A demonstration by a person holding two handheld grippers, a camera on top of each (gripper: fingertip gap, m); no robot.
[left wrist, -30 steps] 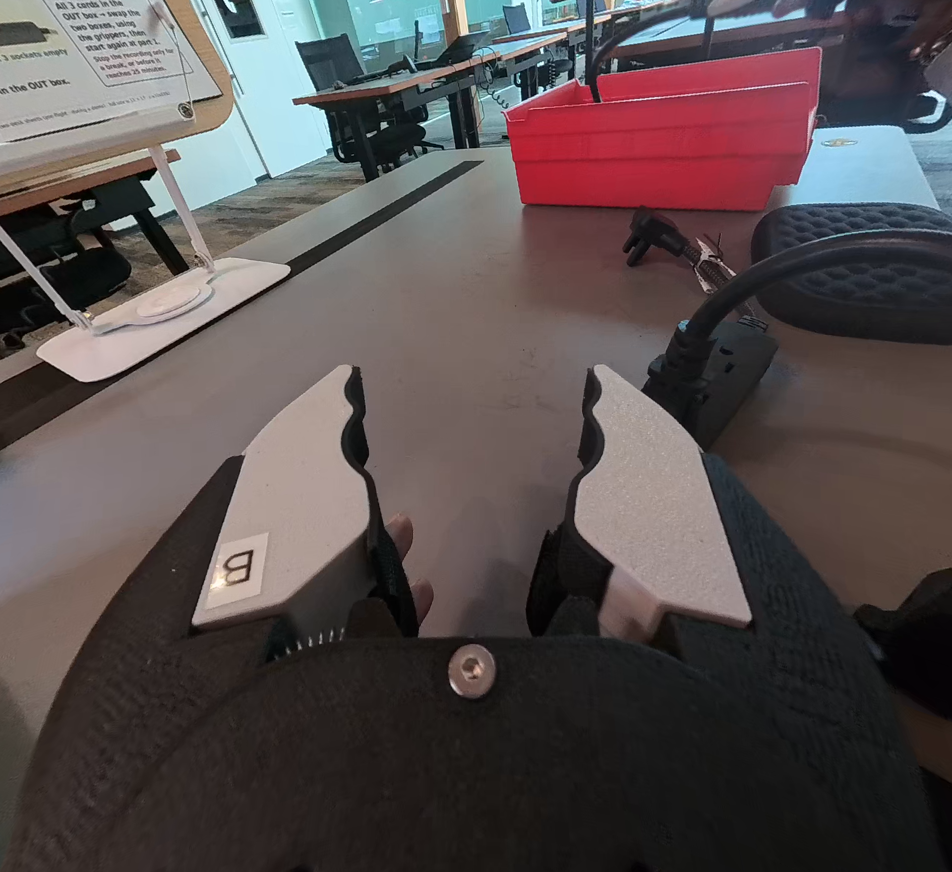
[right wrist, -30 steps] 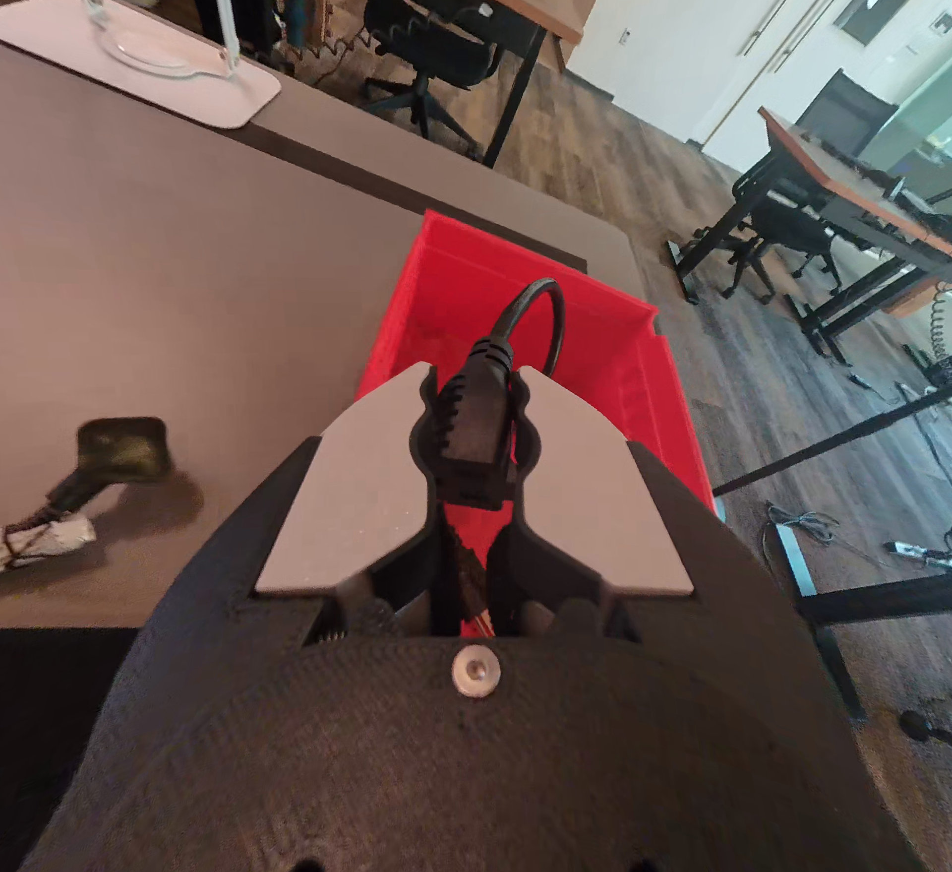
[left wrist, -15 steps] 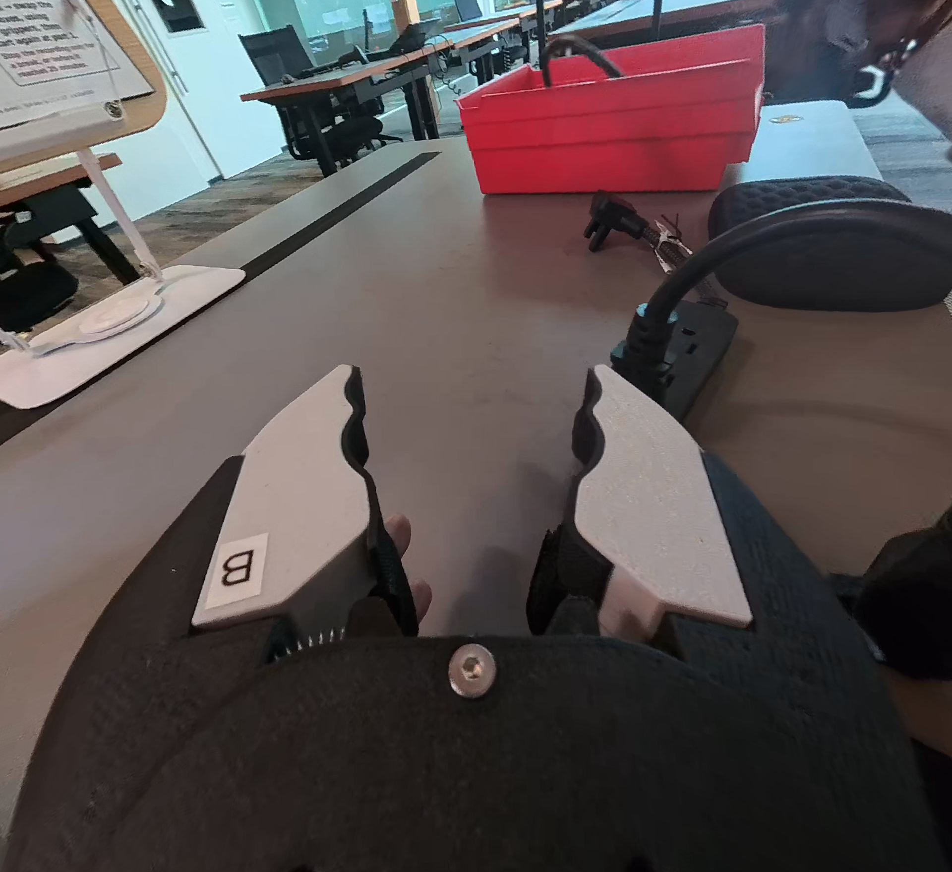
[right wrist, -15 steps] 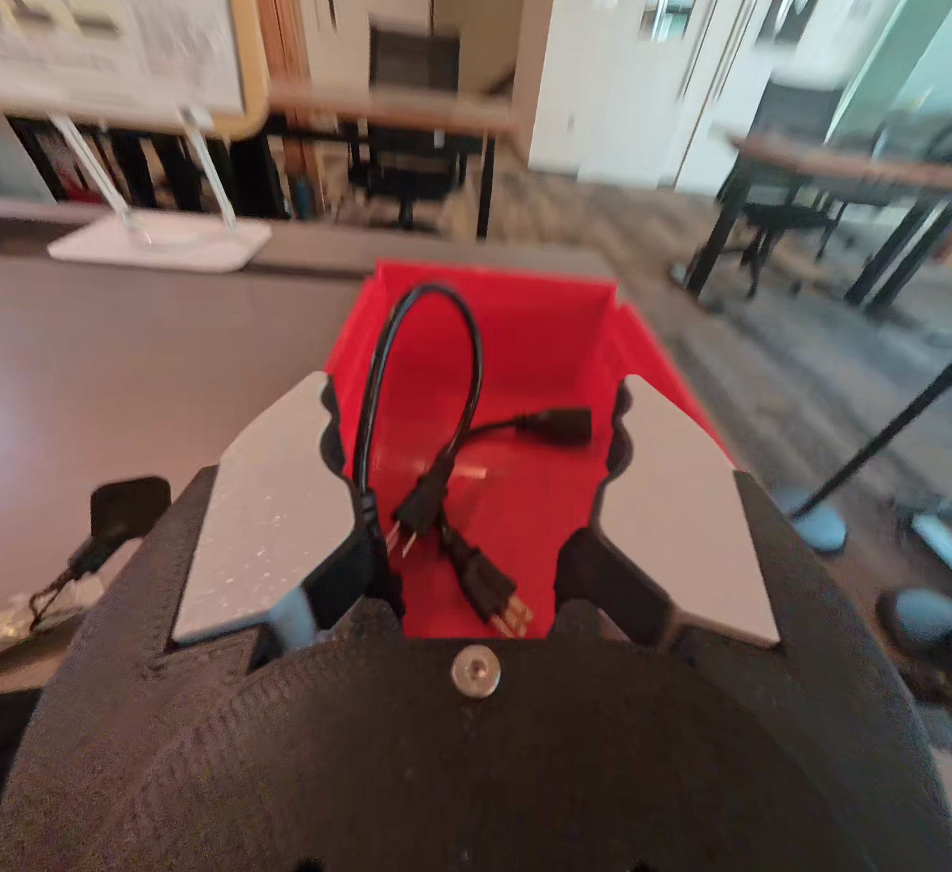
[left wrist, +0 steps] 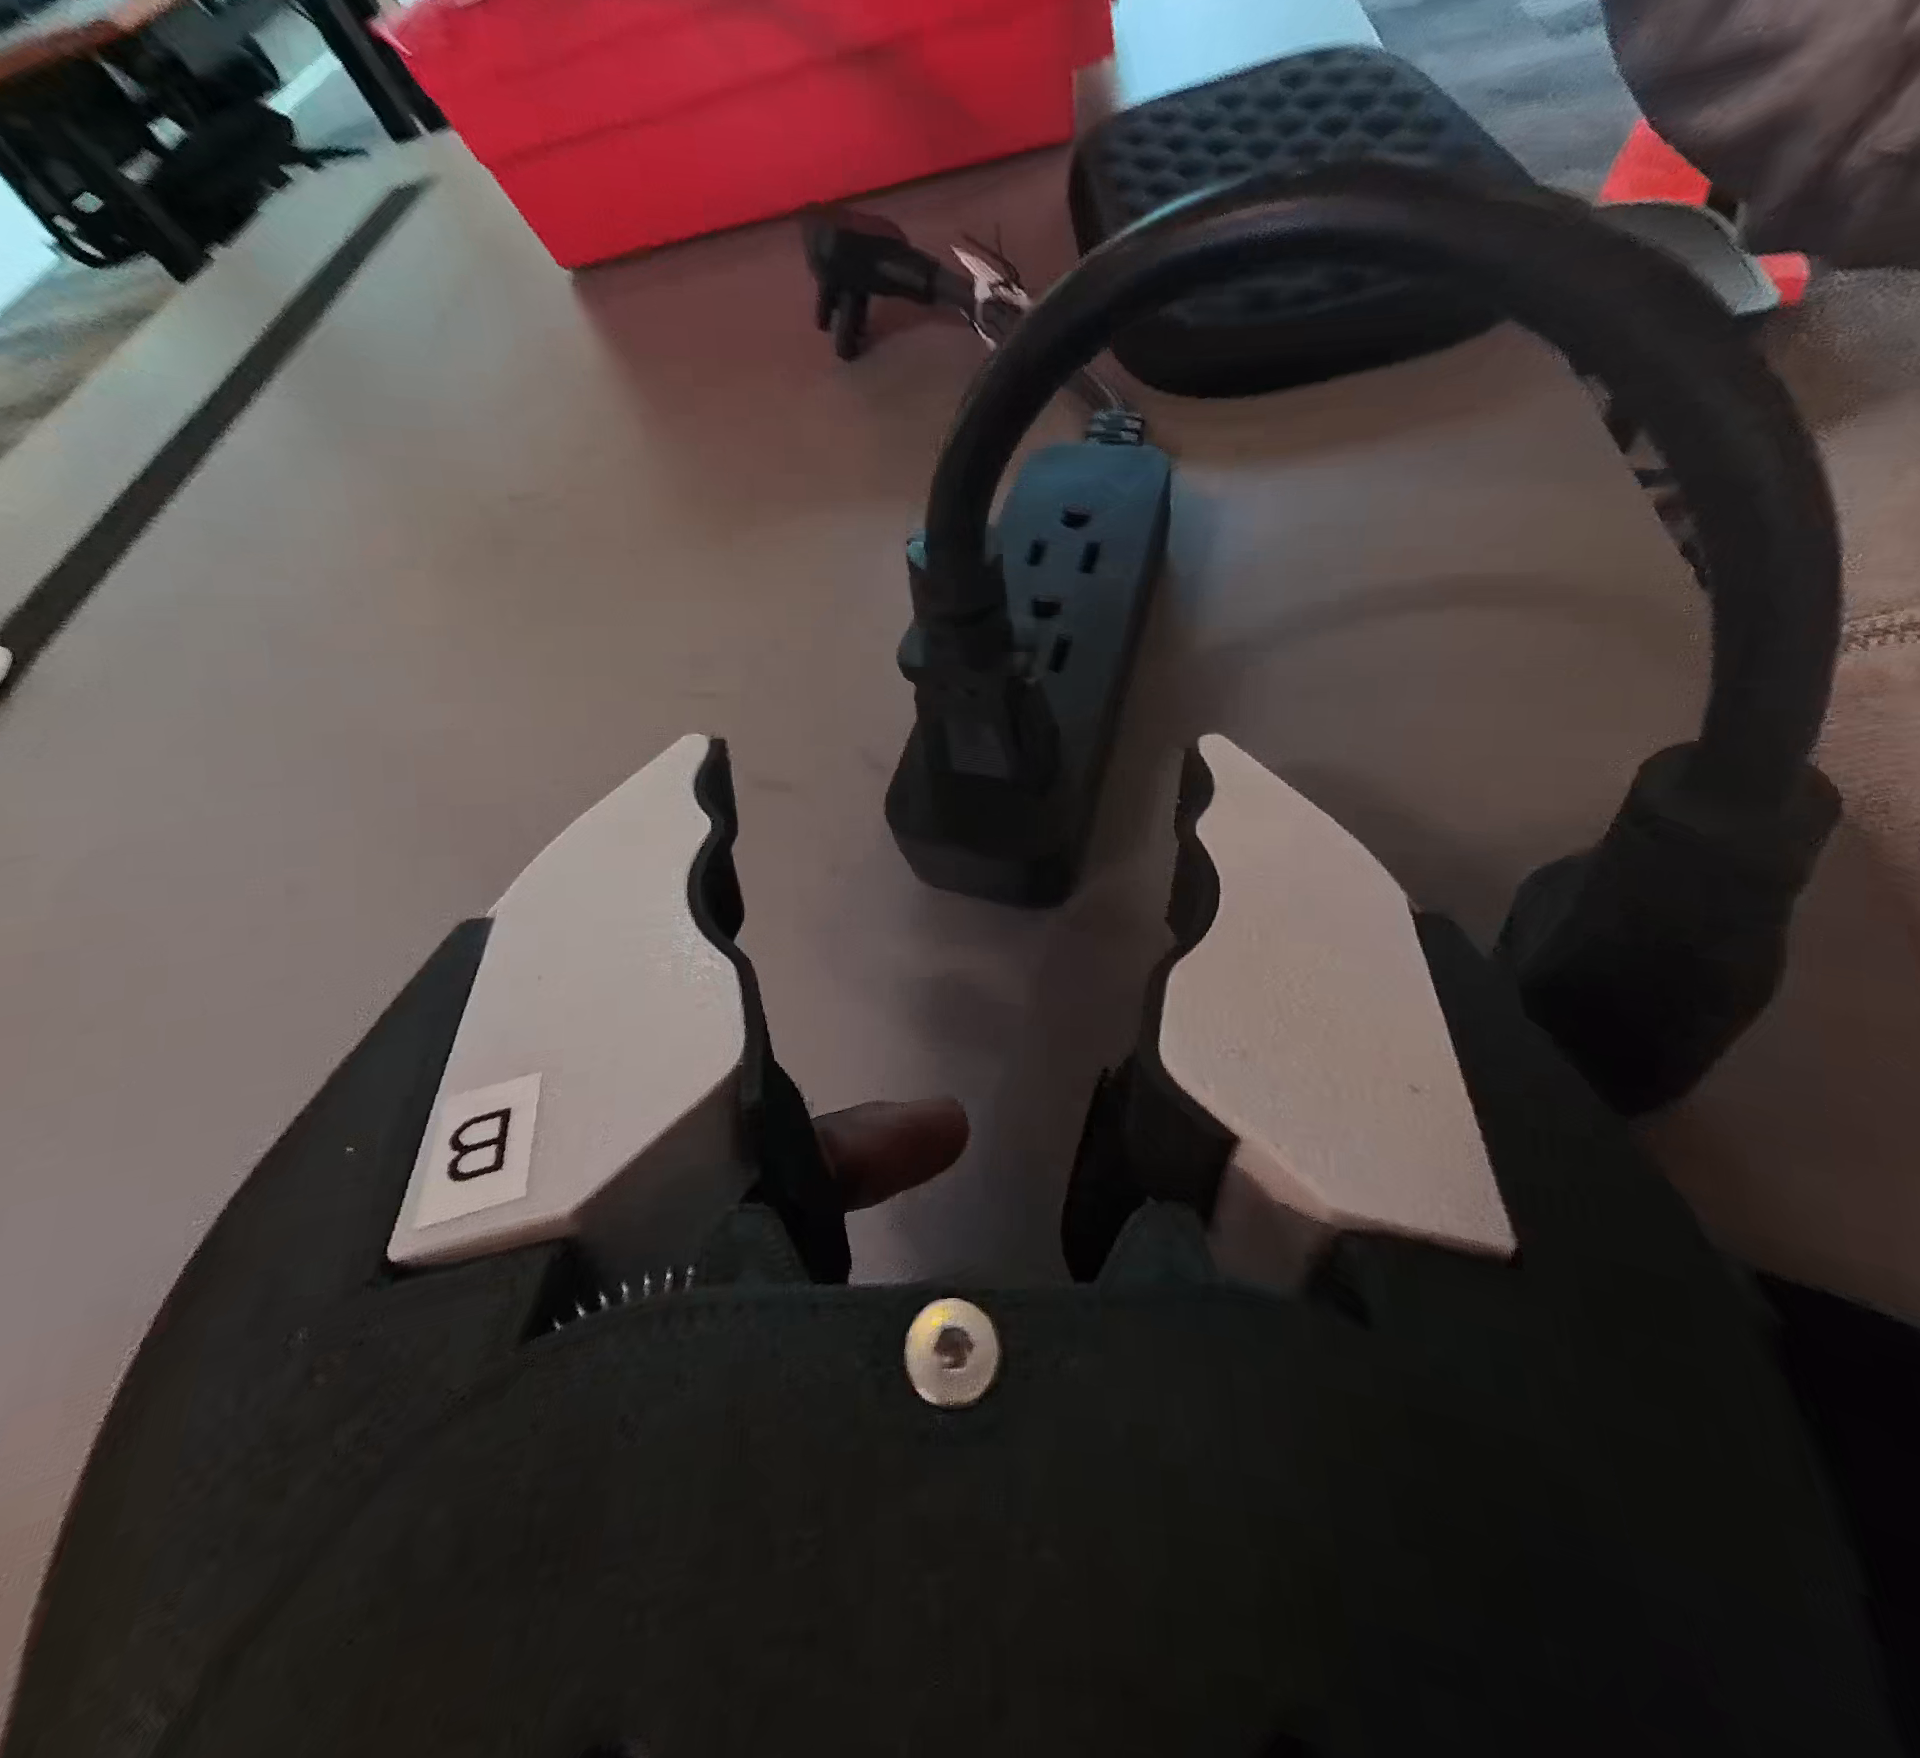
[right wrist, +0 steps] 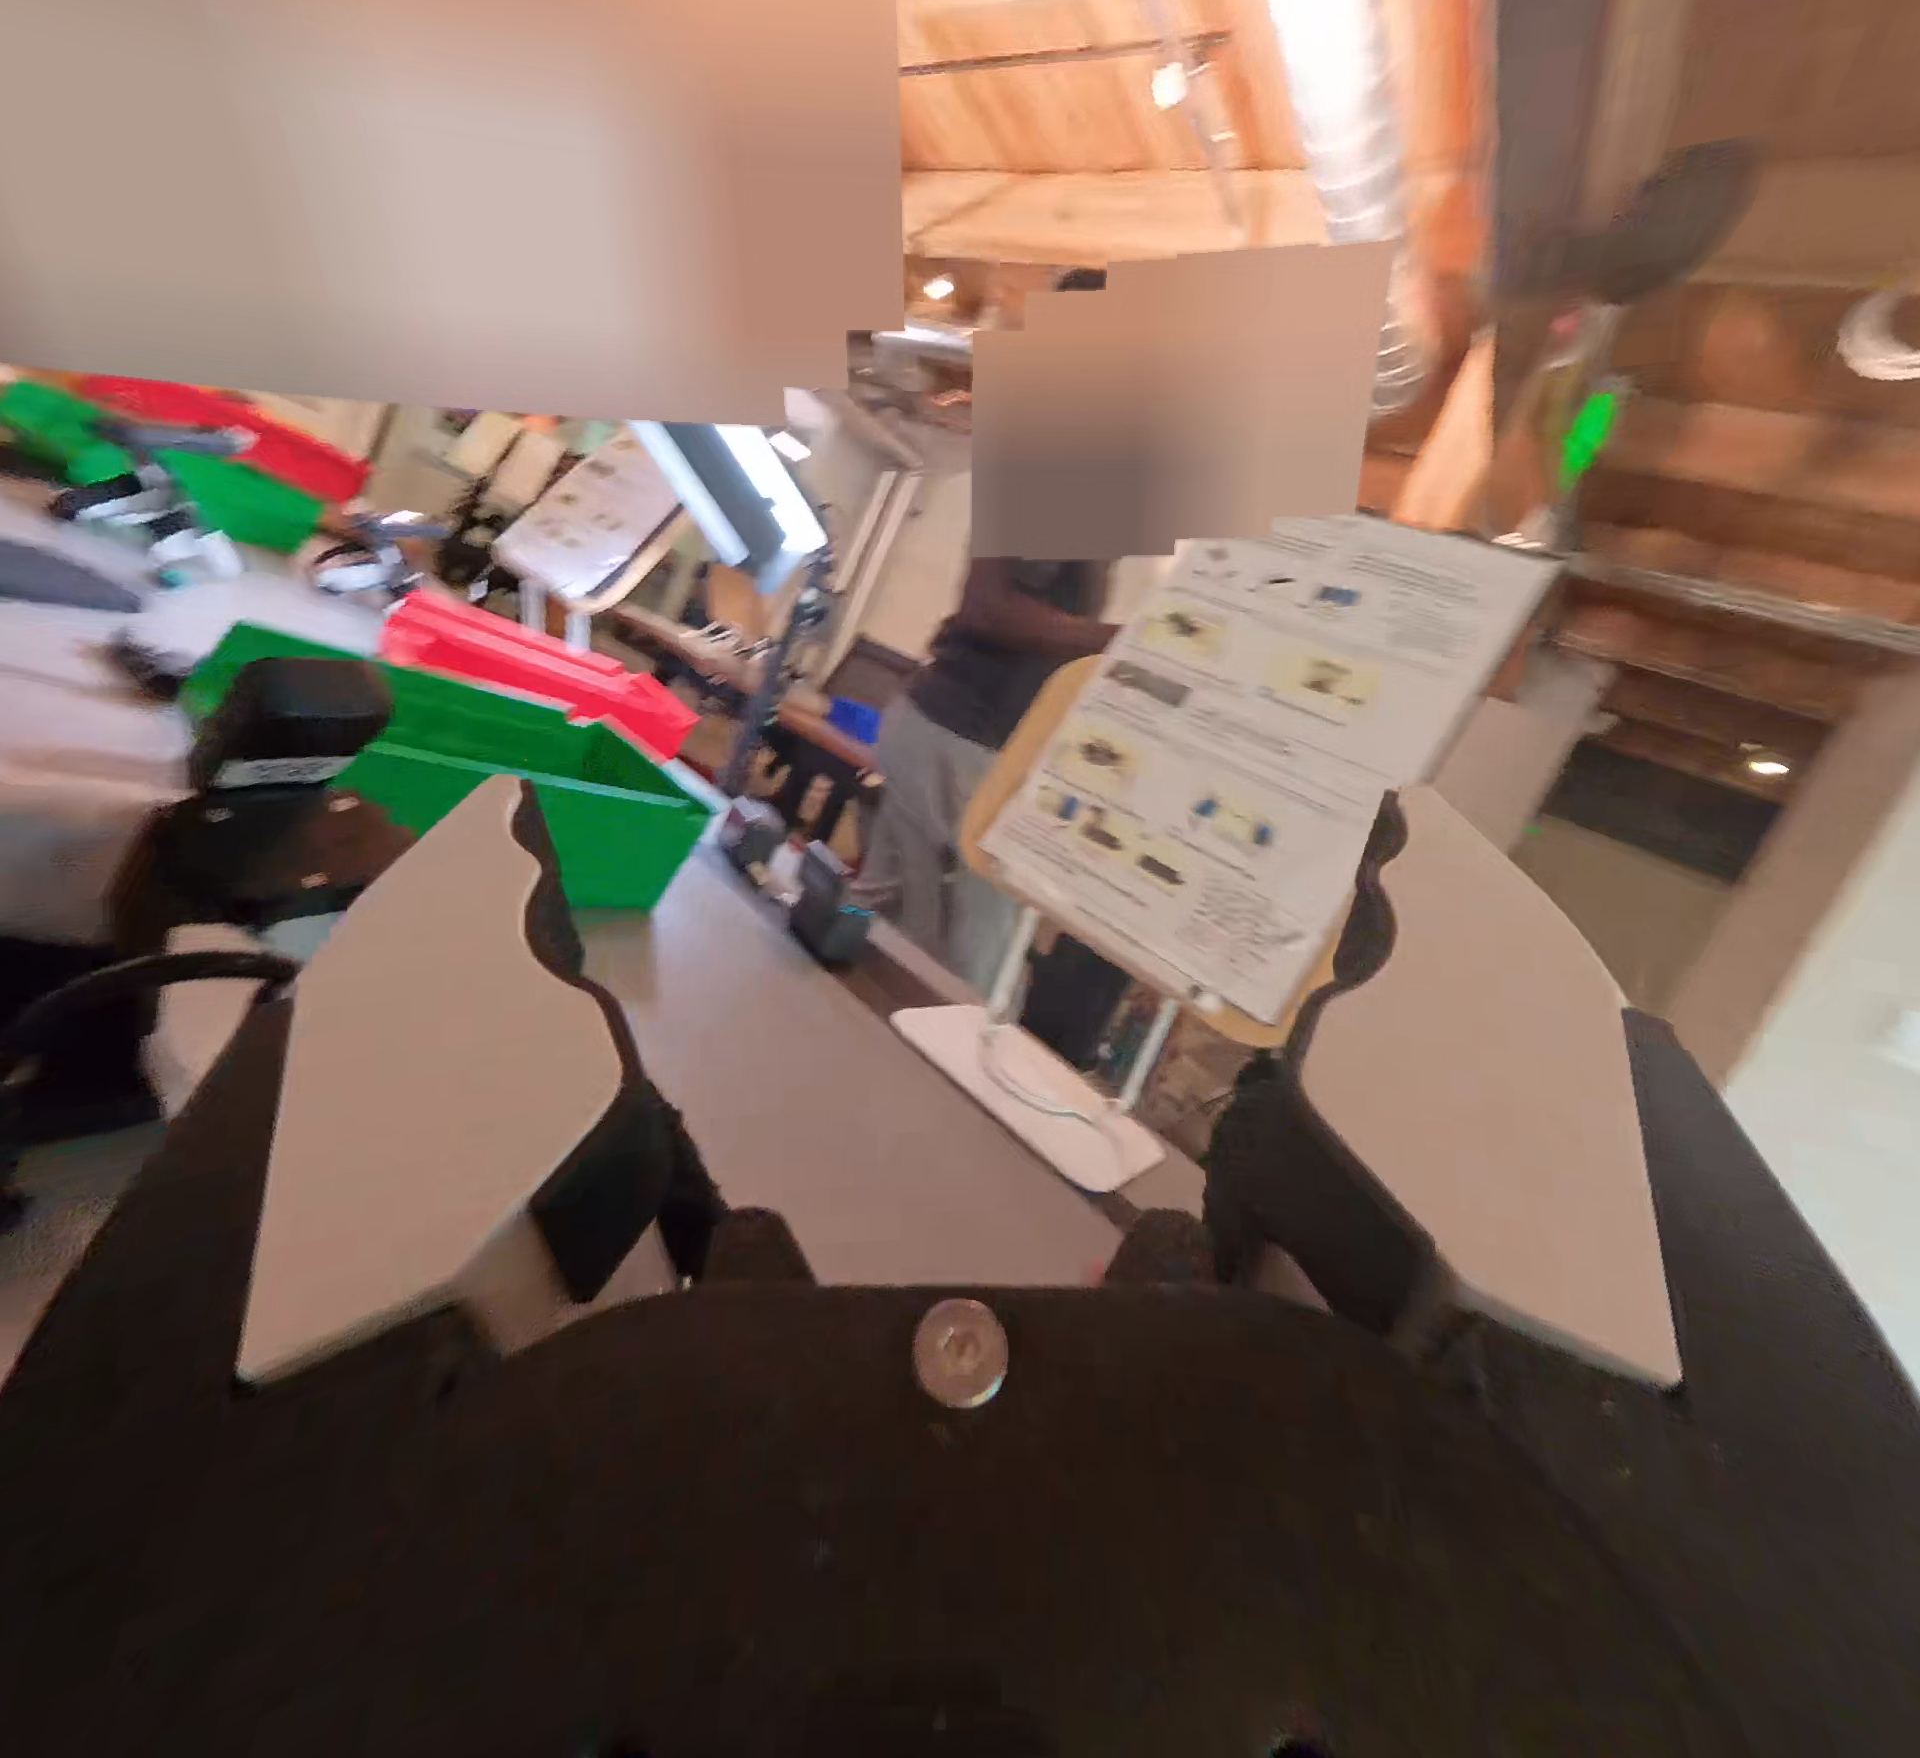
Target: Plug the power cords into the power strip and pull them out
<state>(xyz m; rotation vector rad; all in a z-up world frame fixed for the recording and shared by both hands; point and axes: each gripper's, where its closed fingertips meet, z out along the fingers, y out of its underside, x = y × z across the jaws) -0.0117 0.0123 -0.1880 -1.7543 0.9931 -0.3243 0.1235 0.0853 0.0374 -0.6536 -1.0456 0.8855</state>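
On grey table, black power strip [left wrist: 1049, 669] holds one looping cord [left wrist: 1455, 274].

left claw [left wrist: 956, 825]: pale grey fingers, wavy black inner pads, black textured body, silver screw, white lettered sticker
right claw [right wrist: 951, 887]: same grey fingers, black body, silver screw

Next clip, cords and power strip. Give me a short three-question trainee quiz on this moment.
1. True or false: a cord is plugged into the power strip.
2. The left gripper is: A) shut on a plug, B) open and empty, C) out of view.
3. What colour is the bin behind the strip?

Key: 1 true; 2 B; 3 red.
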